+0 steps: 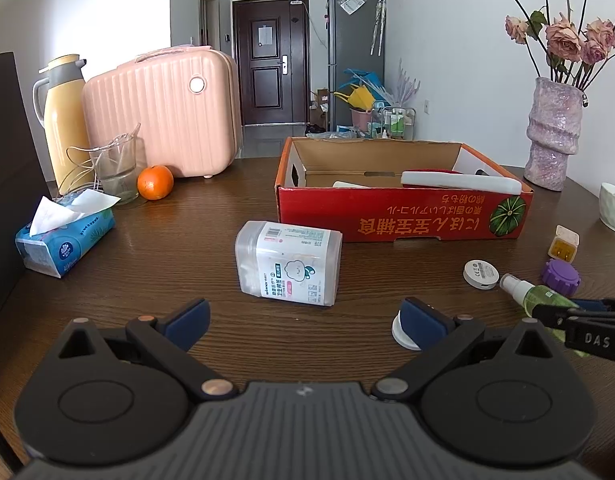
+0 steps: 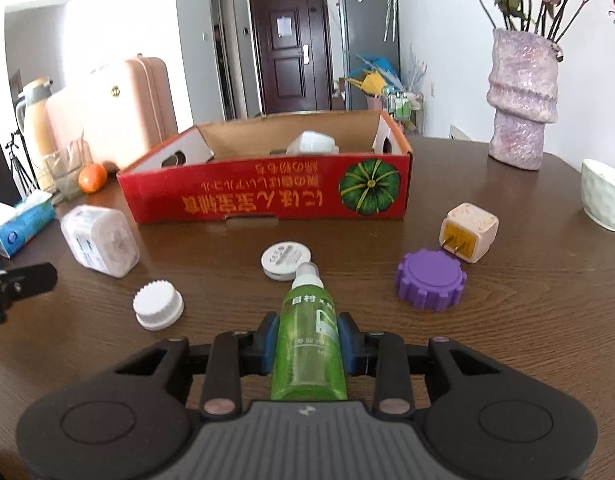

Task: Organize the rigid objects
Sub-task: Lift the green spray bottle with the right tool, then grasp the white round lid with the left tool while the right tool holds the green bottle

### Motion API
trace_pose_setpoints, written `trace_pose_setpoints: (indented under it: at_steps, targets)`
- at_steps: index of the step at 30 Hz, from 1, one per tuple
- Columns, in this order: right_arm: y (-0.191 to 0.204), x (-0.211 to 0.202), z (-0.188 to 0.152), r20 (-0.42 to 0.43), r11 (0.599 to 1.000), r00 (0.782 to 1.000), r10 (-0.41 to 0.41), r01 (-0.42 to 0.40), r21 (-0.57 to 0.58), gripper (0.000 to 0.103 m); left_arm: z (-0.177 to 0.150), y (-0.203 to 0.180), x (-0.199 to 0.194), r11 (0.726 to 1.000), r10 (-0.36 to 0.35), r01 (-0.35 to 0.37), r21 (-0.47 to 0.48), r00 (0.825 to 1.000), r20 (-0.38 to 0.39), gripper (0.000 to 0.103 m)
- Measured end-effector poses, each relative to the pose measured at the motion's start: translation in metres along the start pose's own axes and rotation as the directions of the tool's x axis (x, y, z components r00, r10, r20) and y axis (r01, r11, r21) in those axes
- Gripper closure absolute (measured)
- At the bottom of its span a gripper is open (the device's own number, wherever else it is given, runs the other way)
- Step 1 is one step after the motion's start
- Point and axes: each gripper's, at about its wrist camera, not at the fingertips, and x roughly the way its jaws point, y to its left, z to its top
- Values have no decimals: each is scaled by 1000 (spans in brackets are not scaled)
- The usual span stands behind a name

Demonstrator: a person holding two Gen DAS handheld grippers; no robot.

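1. The right tongs are clamped on a green spray bottle, blue pads pressing its two flanks around mid-body.
2. The bottle's long axis runs straight ahead along the tongs, white nozzle end leading, base back toward the tongs' body. It lies low over the table; whether it touches the wood I cannot tell.
3. The red cardboard box stands directly beyond the nozzle, its open top facing up, with a white round disc between nozzle and box wall. Judged from this, the carry is forward and up over the near wall.
4. The left tongs stand wide open and hold nothing. A clear plastic cotton-swab box lies on its side just ahead of them, apart from both pads.
5. A white screw cap sits just beside the left tongs' right pad.
6. A purple ridged lid and a plug adapter lie right of the bottle, nearer the right hand.
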Motion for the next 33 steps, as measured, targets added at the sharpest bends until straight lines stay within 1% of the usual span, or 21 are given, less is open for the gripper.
trace_pose_setpoints:
  at_steps: [4, 13, 17, 19, 28, 33]
  targets:
    - [-2, -3, 0, 8, 1000, 1000, -1, 1, 7, 73, 0, 0, 0, 1000, 1, -1, 1, 1000, 0, 0]
    - [0, 14, -4, -85, 1000, 996, -27, 26, -4, 72, -1, 0, -2, 1000, 1, -1, 4, 1000, 3, 0]
    - [6, 22, 0, -106, 997, 992, -64, 58, -58, 72, -1, -1, -3, 1000, -2, 2, 4, 1000, 2, 0]
    - [7, 24, 2, -115, 997, 991, -62, 56, -58, 72, -1, -1, -3, 1000, -3, 3, 7, 1000, 1, 0]
    - [1, 15, -1, -36, 999, 999, -39, 38, -15, 73, -3, -4, 1, 1000, -3, 3, 15, 1000, -8, 0]
    - [-1, 5, 2, 5, 1000, 1000, -26, 26, -5, 73, -1, -12, 4, 999, -21, 21, 33, 1000, -16, 0]
